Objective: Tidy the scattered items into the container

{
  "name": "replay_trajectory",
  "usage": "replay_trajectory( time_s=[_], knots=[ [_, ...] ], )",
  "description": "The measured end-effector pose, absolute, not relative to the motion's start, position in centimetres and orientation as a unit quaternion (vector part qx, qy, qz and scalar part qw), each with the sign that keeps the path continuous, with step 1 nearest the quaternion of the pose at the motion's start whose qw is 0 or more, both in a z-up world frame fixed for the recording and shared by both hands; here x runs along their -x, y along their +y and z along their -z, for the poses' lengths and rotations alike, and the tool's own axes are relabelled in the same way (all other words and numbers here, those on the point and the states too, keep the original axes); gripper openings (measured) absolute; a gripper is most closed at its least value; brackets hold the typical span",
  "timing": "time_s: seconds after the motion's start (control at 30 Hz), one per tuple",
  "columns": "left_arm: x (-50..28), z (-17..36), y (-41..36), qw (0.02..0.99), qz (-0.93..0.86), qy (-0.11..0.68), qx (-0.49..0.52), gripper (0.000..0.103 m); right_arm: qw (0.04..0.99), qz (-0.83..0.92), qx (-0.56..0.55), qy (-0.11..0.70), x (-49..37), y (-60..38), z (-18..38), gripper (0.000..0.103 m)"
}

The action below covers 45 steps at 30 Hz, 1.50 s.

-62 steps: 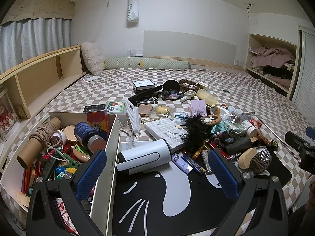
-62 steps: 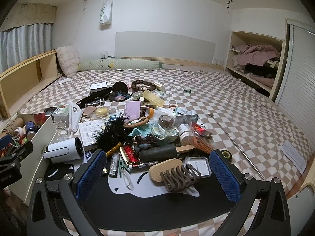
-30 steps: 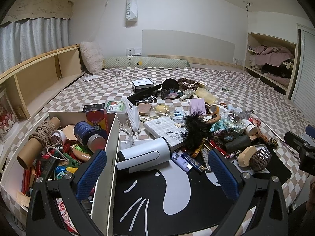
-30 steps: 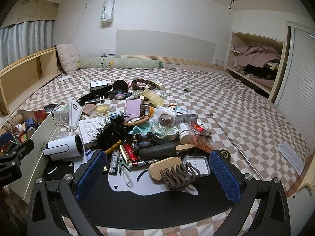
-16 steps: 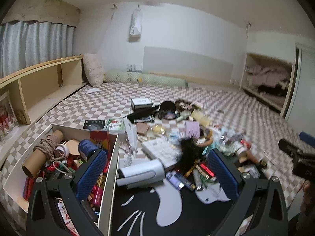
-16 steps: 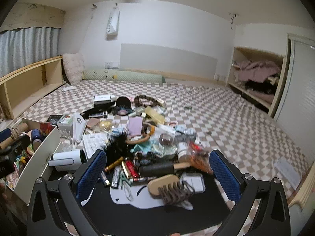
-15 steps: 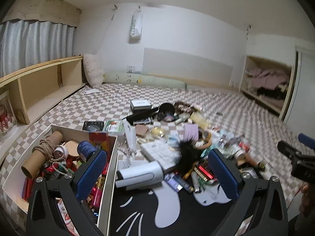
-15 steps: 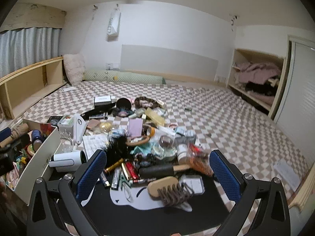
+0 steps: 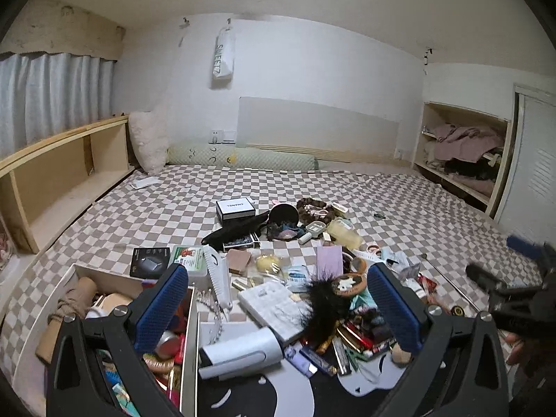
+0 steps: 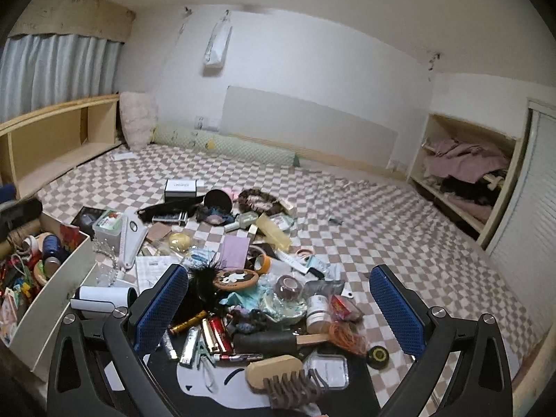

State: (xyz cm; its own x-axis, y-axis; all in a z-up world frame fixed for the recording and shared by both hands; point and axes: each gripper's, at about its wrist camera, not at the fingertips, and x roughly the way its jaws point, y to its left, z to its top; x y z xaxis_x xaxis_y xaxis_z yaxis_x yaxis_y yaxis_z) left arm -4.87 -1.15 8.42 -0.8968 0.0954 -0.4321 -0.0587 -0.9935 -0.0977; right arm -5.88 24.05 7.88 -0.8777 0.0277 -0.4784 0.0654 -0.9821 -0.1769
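Note:
A pile of scattered items lies on the checkered bed: a white cylinder device (image 9: 239, 351), a black feather puff (image 9: 325, 307), a wooden brush (image 10: 274, 370), a brown hair claw (image 10: 292, 387), a black roller (image 10: 266, 342). An open white box (image 9: 189, 354), full of small things, stands at the left; it also shows in the right wrist view (image 10: 60, 286). My left gripper (image 9: 278, 307) is open and empty above the box edge and the cylinder. My right gripper (image 10: 278, 305) is open and empty above the pile.
A black-and-white mat (image 10: 243, 396) lies under the near items. A wooden shelf (image 9: 59, 177) runs along the left, an open closet (image 9: 462, 156) stands at the right. A Chanel box (image 9: 234, 208) and a green bolster (image 9: 243, 158) lie farther back.
Both grippers have lifted and tilted up, so the ceiling shows and the pile sits lower in both views. Both stay open and empty.

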Motion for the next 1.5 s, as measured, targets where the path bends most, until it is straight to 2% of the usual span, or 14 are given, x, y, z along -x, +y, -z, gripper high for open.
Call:
replay_trajectory(
  time_s=[0.2,0.3,0.4,0.6,0.63,0.67,0.8,0.87,1.0,1.07,1.13,1.5],
  knots=[
    [8.0,-5.1,-0.3,0.051,-0.960,-0.049,0.269,0.103,0.013,0.949,-0.314,0.039,9.7,25.9,-4.2,0.103],
    [8.8,-2.6,0.4,0.060,-0.950,-0.048,0.302,0.103,-0.007,0.940,-0.339,0.043,10.8,26.1,-1.4,0.103],
    [9.0,-0.6,0.8,0.063,-0.944,-0.050,0.318,0.103,0.016,0.929,-0.368,0.043,11.3,26.1,1.2,0.103],
    [8.4,0.3,-1.2,0.031,-0.946,-0.120,0.299,0.103,0.081,0.911,-0.402,0.052,10.9,24.1,5.7,0.103],
    [8.4,0.3,-1.7,0.020,-0.946,-0.130,0.295,0.103,0.092,0.907,-0.406,0.057,10.7,23.7,6.3,0.095],
    [8.3,0.2,-2.0,0.008,-0.948,-0.133,0.290,0.103,0.099,0.904,-0.411,0.064,10.6,23.2,6.8,0.081],
    [8.0,0.0,-2.8,-0.005,-0.956,-0.120,0.269,0.103,0.125,0.881,-0.446,0.097,10.6,21.2,9.9,0.059],
    [7.8,0.2,-2.9,0.015,-0.957,-0.114,0.267,0.103,0.133,0.870,-0.462,0.106,10.7,20.6,11.2,0.045],
    [8.0,0.8,-2.4,0.062,-0.952,-0.114,0.277,0.103,0.152,0.853,-0.487,0.108,11.1,20.2,13.2,0.036],
    [8.2,1.2,-1.9,0.081,-0.947,-0.114,0.290,0.103,0.154,0.846,-0.498,0.110,11.1,20.1,13.8,0.021],
    [8.4,1.8,-1.3,0.094,-0.943,-0.110,0.301,0.103,0.154,0.842,-0.506,0.106,10.8,20.3,14.1,0.010],
    [9.3,5.7,1.7,0.077,-0.934,-0.049,0.344,0.103,0.163,0.828,-0.532,0.067,6.0,23.1,13.7,0.006]
  ],
)
